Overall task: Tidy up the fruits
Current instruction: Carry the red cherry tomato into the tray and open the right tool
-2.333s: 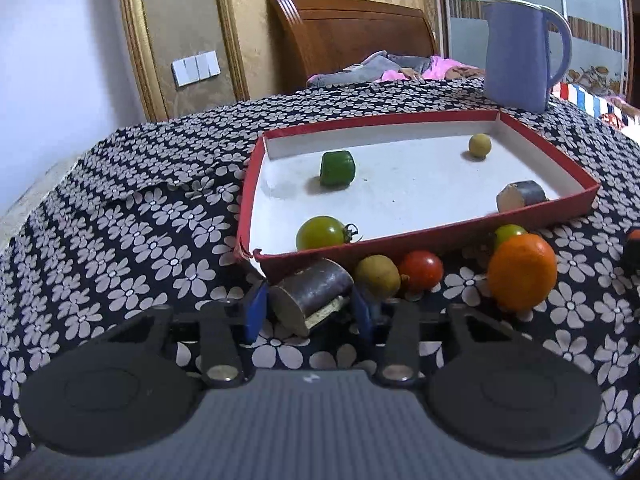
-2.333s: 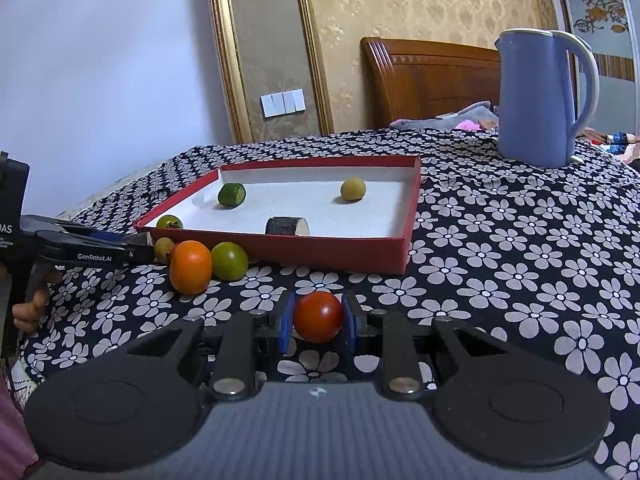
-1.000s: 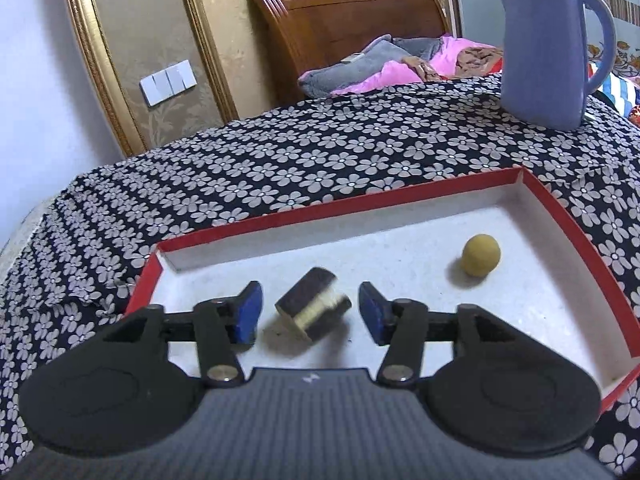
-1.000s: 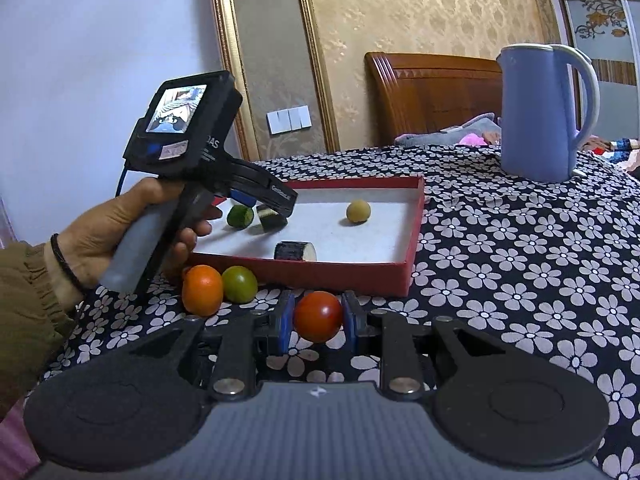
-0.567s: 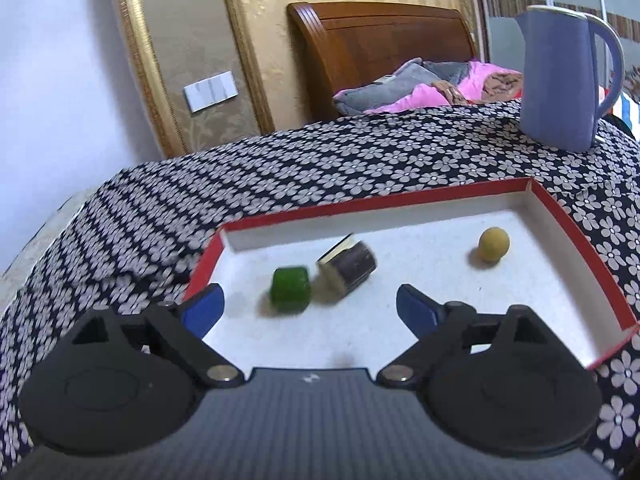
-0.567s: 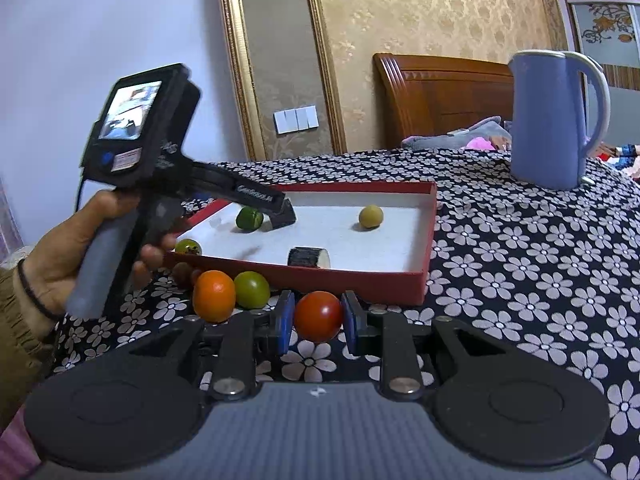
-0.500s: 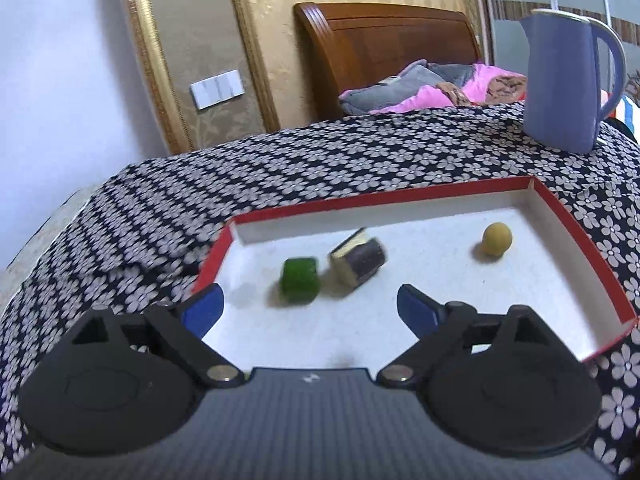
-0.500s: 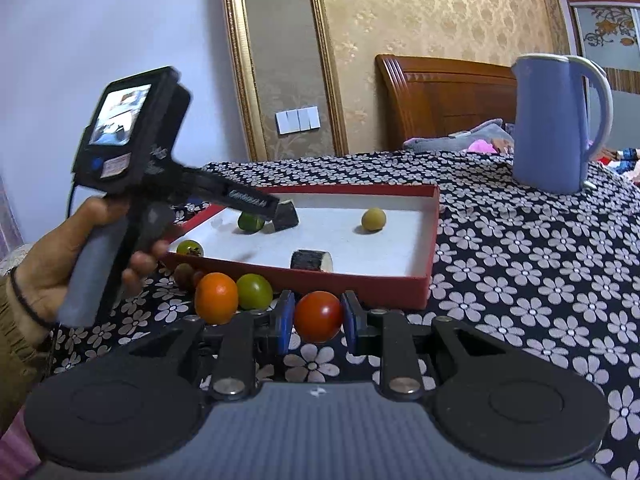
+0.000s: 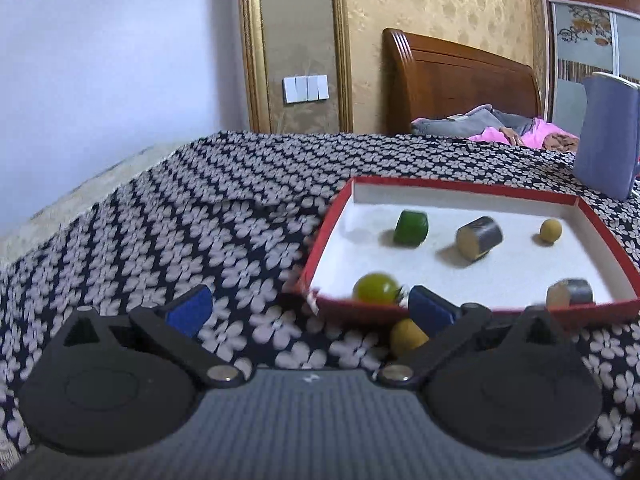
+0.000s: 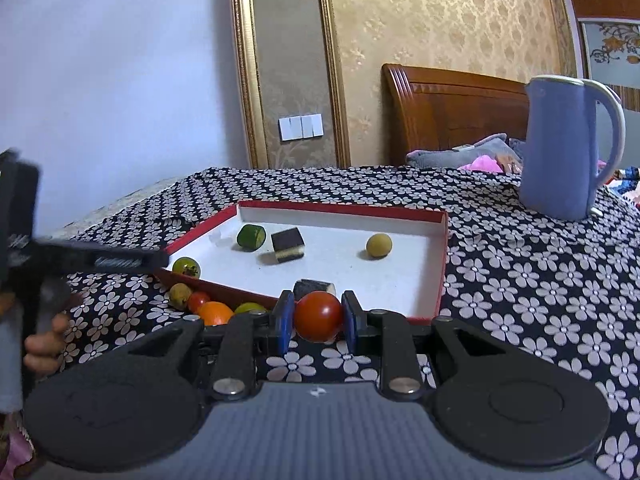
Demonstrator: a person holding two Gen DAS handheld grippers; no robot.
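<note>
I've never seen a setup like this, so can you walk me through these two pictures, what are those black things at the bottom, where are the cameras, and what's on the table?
There is no robot here. A person holds a hand tool with two fingers in each hand, and a wide-angle camera on each tool looks forward along those fingers. The black shapes at the bottom are the tools themselves.

One picture comes from the left gripper. Its blue pads stand wide apart and hold nothing. The other comes from the right gripper, which is shut on a red tomato.

Ahead, on a flowered tablecloth, lies a red tray. In it are a green piece, two dark cylinders, a small yellow ball and a green tomato. More fruits, among them an orange, lie in front of the tray. A blue jug stands behind.
</note>
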